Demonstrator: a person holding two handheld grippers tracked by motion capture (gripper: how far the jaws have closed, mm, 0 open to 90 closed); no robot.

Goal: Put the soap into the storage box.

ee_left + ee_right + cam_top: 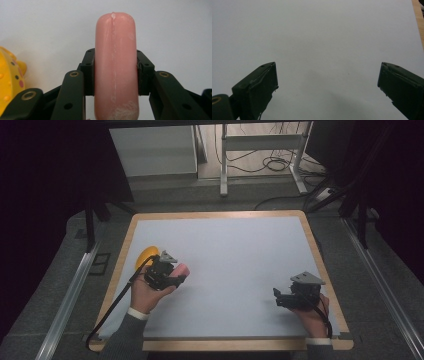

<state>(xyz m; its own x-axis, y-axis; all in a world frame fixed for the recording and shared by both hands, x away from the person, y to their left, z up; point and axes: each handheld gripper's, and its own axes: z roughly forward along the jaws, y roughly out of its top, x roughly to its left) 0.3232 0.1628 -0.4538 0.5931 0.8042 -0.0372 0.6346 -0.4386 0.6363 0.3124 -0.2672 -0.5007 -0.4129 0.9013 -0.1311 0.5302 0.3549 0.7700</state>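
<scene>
Sausage (115, 67) is getting pinched by our left gripper (172, 277), just beside the yellow toy (145, 256); right gripper (325, 86) is idling wide open. We're probably lifting next.

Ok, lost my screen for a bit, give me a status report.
Left gripper shut on pink sausage, just above the table. Right gripper open, empty, near the table's right edge. Yellow toy close beside the left gripper.

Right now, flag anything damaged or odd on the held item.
The pink sausage clamped in the left tongs has a whitish seam running down its length and a scuffed, whitish patch near its lower end. Otherwise it looks whole and sits straight between the jaws.
</scene>
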